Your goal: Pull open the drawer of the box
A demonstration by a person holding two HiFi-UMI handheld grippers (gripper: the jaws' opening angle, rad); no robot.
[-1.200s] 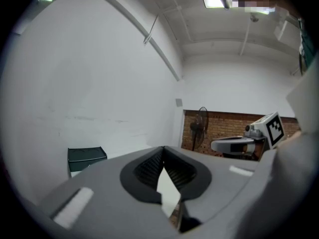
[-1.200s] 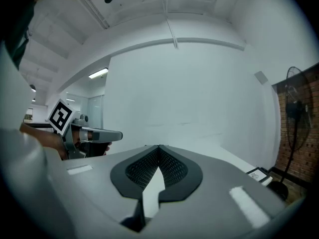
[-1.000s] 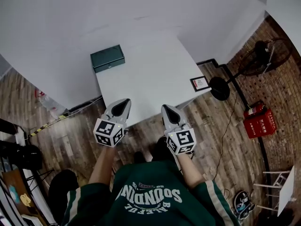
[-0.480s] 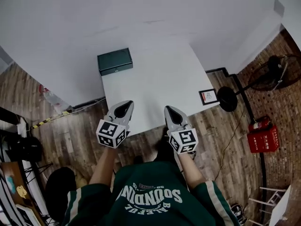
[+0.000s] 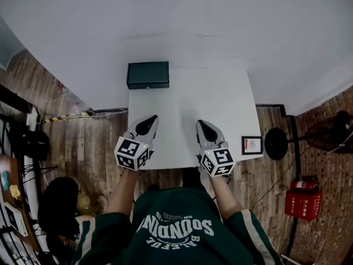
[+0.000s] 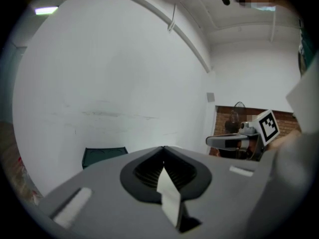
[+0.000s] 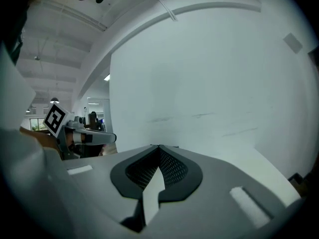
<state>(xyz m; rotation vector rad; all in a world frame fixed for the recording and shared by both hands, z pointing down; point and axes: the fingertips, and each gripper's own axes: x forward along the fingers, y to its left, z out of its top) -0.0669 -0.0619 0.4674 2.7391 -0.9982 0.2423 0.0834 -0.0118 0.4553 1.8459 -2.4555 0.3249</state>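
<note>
A dark green box (image 5: 148,75) stands at the far left corner of the white table (image 5: 190,115), its drawer front facing me and closed. The box (image 6: 102,156) also shows low in the left gripper view, beyond the jaws. My left gripper (image 5: 145,125) hovers over the table's near left part, jaws shut with nothing between them. My right gripper (image 5: 205,130) hovers over the near right part, also shut and empty. Both are well short of the box.
A small framed card (image 5: 251,144) lies at the table's right edge. A white wall rises behind the table. A floor fan (image 5: 331,137) and a red case (image 5: 302,203) stand on the wooden floor at the right; dark gear (image 5: 27,145) at the left.
The head view has swung, so the table and box now sit more squarely ahead. Both grippers stay side by side near the table's front edge, jaws unchanged.
</note>
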